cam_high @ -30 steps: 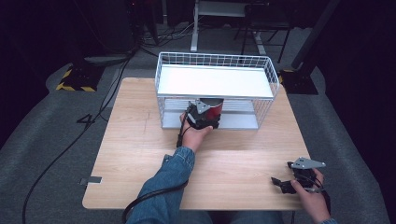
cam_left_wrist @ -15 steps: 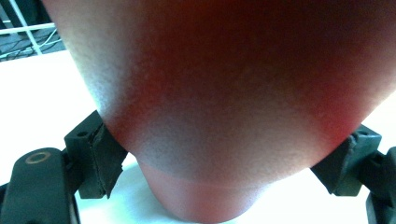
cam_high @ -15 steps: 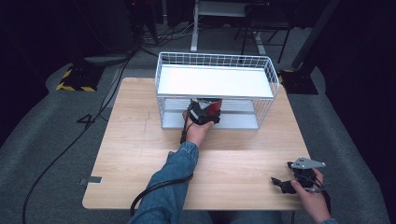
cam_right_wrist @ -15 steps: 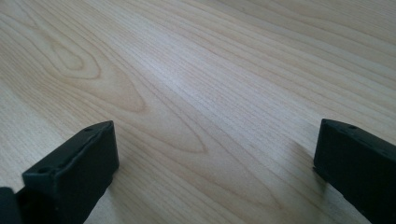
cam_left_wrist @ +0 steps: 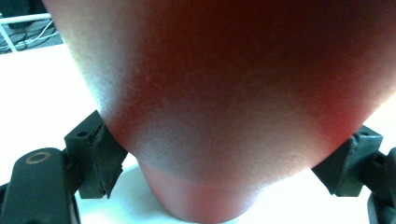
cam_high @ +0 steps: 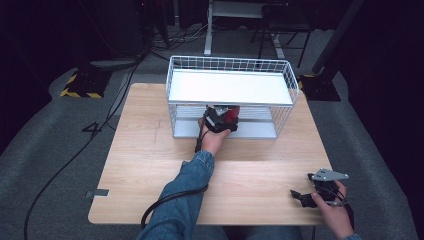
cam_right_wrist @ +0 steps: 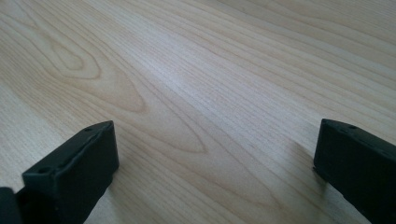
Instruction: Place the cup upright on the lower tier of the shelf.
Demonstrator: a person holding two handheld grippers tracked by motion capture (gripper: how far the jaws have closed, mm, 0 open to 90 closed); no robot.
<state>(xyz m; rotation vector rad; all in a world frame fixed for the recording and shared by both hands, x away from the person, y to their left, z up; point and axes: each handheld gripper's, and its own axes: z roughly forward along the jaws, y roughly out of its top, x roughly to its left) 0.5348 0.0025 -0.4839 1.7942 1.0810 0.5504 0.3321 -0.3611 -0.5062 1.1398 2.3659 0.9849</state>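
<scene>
One red cup (cam_left_wrist: 224,107) is the thing in hand. It sits between the two jaws of the left gripper (cam_high: 221,119), whose pads (cam_left_wrist: 100,154) press against its sides low down, so that gripper is clamped on it. In the high view the red cup shows at the front opening of the lower level of the one white wire rack (cam_high: 230,75), just under the rack's top shelf, over the lower shelf. The left hand (cam_high: 214,139) reaches in from the front of the rack, its denim sleeve (cam_high: 185,200) trailing back across the one wooden table (cam_high: 140,150).

The right gripper (cam_high: 300,196) lies well apart from the rack, near the table's front right corner, held in the right hand (cam_high: 334,212). Its two jaws stand wide apart with nothing between them, bare wood beneath.
</scene>
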